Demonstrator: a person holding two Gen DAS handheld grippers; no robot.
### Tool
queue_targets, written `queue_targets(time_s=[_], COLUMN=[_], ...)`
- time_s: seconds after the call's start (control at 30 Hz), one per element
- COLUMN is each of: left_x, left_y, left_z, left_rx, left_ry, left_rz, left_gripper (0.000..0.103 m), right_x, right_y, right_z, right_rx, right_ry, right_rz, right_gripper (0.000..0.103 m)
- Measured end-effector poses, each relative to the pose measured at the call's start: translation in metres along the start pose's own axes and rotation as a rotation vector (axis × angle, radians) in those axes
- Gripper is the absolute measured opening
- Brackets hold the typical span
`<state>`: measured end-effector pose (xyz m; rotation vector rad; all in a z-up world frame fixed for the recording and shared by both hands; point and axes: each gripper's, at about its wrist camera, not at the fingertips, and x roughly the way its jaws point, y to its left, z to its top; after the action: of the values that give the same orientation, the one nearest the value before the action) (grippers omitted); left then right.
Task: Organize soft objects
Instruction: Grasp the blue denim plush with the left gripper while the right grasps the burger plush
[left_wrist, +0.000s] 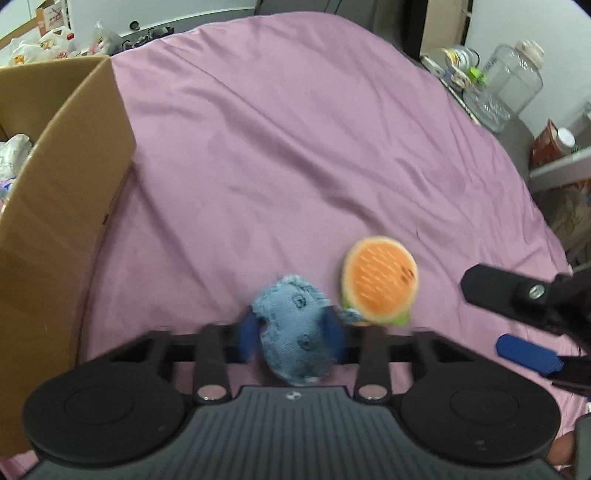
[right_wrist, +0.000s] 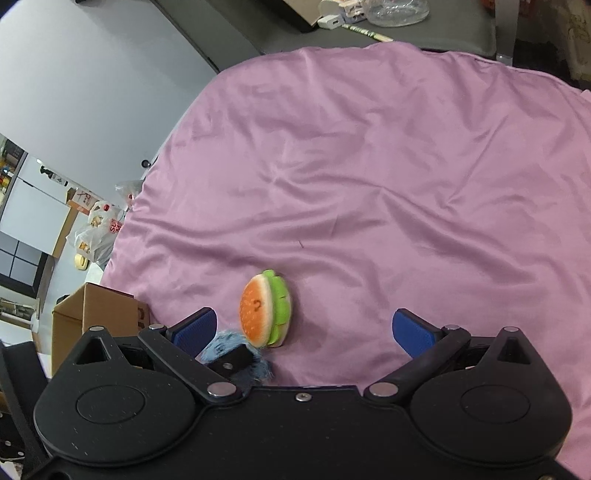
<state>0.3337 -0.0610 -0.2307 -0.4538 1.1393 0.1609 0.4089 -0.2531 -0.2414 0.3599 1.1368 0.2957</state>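
Left gripper (left_wrist: 291, 334) fingers pinching fuzzy blue plush (left_wrist: 291, 328); right gripper (right_wrist: 303, 332) fingers spread.

A wrinkled purple sheet (left_wrist: 295, 147) fills most of both views. Pale wall (right_wrist: 92, 74) stands at upper left of the right wrist view, with a white cabinet (right_wrist: 29, 206) below it; a grey shelf (left_wrist: 561, 166) with jars sits at right of the left wrist view

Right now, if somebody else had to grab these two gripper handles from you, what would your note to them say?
Left gripper: shut on the blue plush toy on the purple sheet.
Right gripper: open, empty, aimed near the burger plush.
Burger plush lies on the sheet, beside the blue toy.
Cardboard box stands on the left, some items already inside.
Left: both toys still to be put away, probably in the box.
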Motion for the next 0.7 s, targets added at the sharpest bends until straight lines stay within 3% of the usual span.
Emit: queue_targets(time_s=[0.17,0.4,0.5,0.57,0.6,0.7], left_x=[-0.008,-0.017,-0.022,-0.027,-0.031,-0.043], left_y=[0.011,0.021,0.024,0.024,0.026,0.030], left_z=[0.012,0.024,0.026,0.027,0.028,0.029], left_rx=[-0.047,-0.055,-0.054,-0.045,-0.039,-0.032], left_ry=[-0.012,-0.028,-0.028,-0.033,-0.037,-0.063], left_rz=[-0.024,-0.030,-0.028,-0.030,-0.033,-0.039], left_gripper=[0.021,0.021,0.021,0.021,0.021,0.021], right_x=[0.015,0.043,0.051,0.050,0.047,0.036], right_y=[0.009,0.020,0.024,0.028,0.027,0.031], right_z=[0.004,0.004,0.004,0.005,0.006,0.003], right_rx=[-0.005,-0.036,-0.063,-0.088,-0.074,-0.089], right_ry=[0.024,0.080,0.087,0.073,0.076,0.054], right_rz=[0.032,0.008,-0.030,-0.056,-0.037,-0.026], right_gripper=[0.100,0.086,0.073,0.050,0.032,0.031])
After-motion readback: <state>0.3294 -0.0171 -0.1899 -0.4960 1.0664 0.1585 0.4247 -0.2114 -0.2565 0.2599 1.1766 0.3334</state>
